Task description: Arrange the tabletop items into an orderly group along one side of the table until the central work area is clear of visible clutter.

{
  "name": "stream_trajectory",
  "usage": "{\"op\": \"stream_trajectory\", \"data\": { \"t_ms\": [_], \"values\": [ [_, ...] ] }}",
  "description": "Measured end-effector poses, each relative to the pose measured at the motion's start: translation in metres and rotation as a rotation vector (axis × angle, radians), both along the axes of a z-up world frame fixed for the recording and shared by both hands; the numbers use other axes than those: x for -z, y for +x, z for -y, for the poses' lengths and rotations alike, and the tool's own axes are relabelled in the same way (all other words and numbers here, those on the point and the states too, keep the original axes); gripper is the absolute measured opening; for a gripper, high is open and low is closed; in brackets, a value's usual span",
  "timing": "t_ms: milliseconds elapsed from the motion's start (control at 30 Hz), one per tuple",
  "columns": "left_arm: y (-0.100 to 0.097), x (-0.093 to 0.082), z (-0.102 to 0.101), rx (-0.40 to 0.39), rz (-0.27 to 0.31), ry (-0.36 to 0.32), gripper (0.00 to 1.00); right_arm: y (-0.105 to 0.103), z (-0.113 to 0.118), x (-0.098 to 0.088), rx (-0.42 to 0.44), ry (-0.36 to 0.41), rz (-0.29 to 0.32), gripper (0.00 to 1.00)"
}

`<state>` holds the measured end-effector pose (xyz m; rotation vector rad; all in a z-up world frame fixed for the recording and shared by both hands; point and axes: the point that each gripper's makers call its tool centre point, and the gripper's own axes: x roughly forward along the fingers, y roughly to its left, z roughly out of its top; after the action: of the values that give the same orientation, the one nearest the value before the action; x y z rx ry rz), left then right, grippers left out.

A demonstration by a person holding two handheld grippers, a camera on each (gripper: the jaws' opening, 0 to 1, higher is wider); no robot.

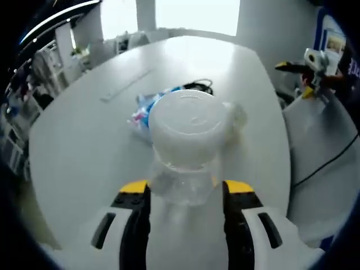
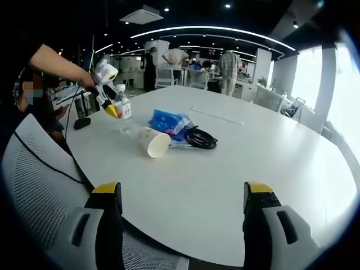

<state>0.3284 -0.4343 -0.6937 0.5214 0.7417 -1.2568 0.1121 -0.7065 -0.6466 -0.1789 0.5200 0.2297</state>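
A clear bottle (image 1: 185,152) sits clamped in the left hand-held gripper (image 1: 185,194); the right hand-held gripper (image 2: 180,197) gapes wide, empty, a cup (image 2: 153,142) ahead.

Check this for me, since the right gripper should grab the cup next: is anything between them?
Nothing visible. Bare table lies between the open right gripper and the cup, which lies on its side. The blue packet and the cable lie past the cup, on its far side.

Probably open-plan office: desks (image 2: 169,76), ceiling lights (image 2: 225,28)
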Motion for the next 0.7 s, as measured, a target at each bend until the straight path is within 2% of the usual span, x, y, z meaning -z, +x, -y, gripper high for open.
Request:
{"op": "stream_trajectory", "data": {
  "t_ms": [133, 333, 467, 567, 700],
  "values": [
    [-0.003, 0.005, -0.005, -0.049, 0.006, -0.001, 0.56, 0.0, 0.0, -0.001, 0.003, 0.004, 0.002, 0.89],
    [0.004, -0.003, 0.0, -0.188, 0.035, -0.089, 0.59, 0.001, 0.0, -0.001, 0.003, 0.007, 0.002, 0.89],
    [0.006, -0.01, 0.006, -0.288, 0.03, -0.175, 0.66, 0.001, 0.001, -0.001, 0.003, 0.006, 0.0, 0.88],
    [0.01, -0.013, 0.007, -0.34, 0.068, -0.198, 0.67, 0.001, 0.001, -0.001, 0.003, 0.007, -0.002, 0.88],
    [0.012, -0.013, 0.01, -0.39, 0.075, -0.223, 0.67, 0.001, 0.001, -0.001, 0.002, 0.006, -0.005, 0.88]
  ]
}}
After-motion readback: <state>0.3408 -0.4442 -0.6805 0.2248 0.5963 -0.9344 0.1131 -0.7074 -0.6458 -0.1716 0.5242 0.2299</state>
